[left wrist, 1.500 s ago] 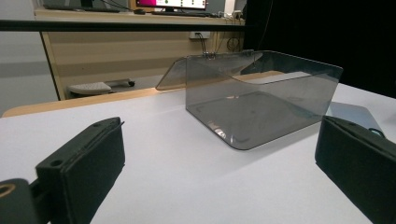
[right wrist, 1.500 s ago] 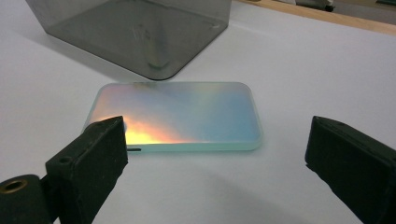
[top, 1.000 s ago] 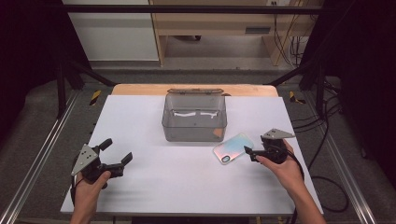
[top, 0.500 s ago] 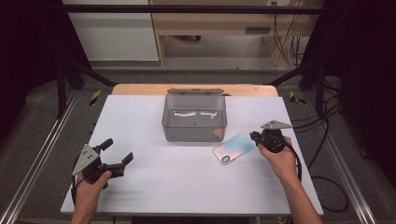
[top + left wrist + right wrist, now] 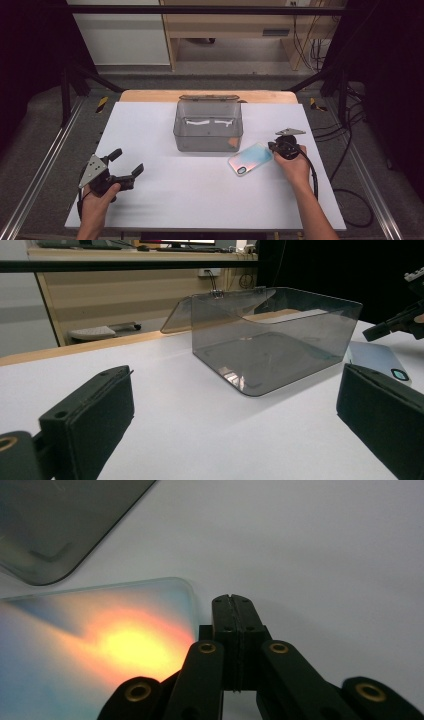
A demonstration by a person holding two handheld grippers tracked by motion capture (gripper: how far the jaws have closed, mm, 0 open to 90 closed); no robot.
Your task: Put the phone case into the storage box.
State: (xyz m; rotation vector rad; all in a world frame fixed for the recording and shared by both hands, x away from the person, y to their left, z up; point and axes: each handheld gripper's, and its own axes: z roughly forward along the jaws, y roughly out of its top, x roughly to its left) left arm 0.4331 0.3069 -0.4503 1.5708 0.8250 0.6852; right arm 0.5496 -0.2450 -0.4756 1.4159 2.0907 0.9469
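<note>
A: High view first. What's on the white table (image 5: 200, 195)?

B: Smoky clear plastic box (image 5: 208, 126) mid-table toward the far edge, its hinged lid tipped back behind it. Phone (image 5: 250, 158) lies flat just right of and nearer than the box's front right corner, camera end toward the person, iridescent blue-pink back up.

A: Grippers?

B: Left gripper (image 5: 126, 168) near the front left corner, held in the left hand (image 5: 97, 197), jaws spread wide, nothing between them, pointing right toward the box. Right gripper (image 5: 272, 147) in the right hand (image 5: 296, 167), tips right at the phone's far right end. Too small here to tell whether it touches.

A: Left gripper view?

B: Both black pads at the bottom corners, far apart, bare table between them. Box dead ahead, open top, lid leaning away. Phone's corner with the camera ring shows just right of the box; the other gripper comes in at the right edge above it.

A: Right gripper view?

B: Jaws pressed together, only a thin seam between the pads, holding nothing. Tips sit just beside the phone's rounded corner, on the table side, not over the phone. Contact with the edge: can't tell. Phone back glows orange-yellow in the reflection. Box's rounded corner top left, apart from the phone.
</note>
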